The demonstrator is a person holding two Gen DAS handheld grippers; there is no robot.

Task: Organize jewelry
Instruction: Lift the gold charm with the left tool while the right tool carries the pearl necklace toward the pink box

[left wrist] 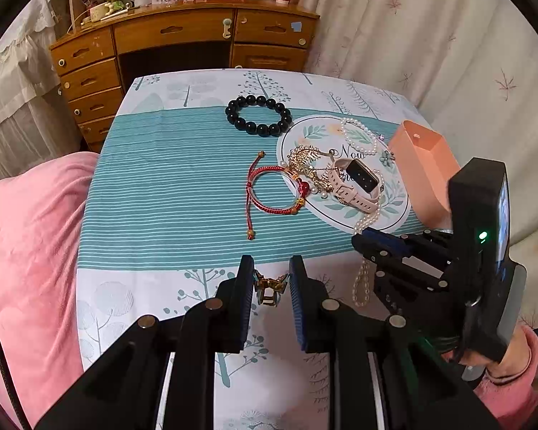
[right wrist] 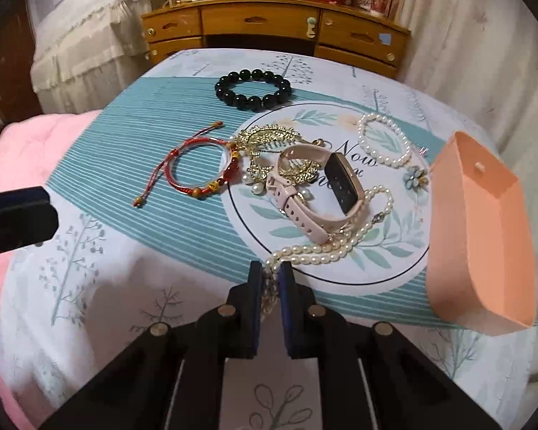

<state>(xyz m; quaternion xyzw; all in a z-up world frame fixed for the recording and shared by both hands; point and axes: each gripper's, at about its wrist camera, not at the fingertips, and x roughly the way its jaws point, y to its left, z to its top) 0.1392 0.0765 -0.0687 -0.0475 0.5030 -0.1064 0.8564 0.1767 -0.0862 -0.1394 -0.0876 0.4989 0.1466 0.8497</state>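
Table [right wrist: 125, 251] draped in teal-striped, tree-print cloth. Peach box [right wrist: 480, 236] open at right edge. Round floral mat [right wrist: 387, 251] carries pink watch [right wrist: 315, 193], gold brooch [right wrist: 269, 139]. Right gripper [right wrist: 270, 276] pinches white pearl necklace [right wrist: 319, 249], strand trailing onto mat. Left gripper [left wrist: 270, 279] clamps small gold clip [left wrist: 269, 288].

Both grippers' fingers [left wrist: 245, 286] pinched near-closed, tilted downward.
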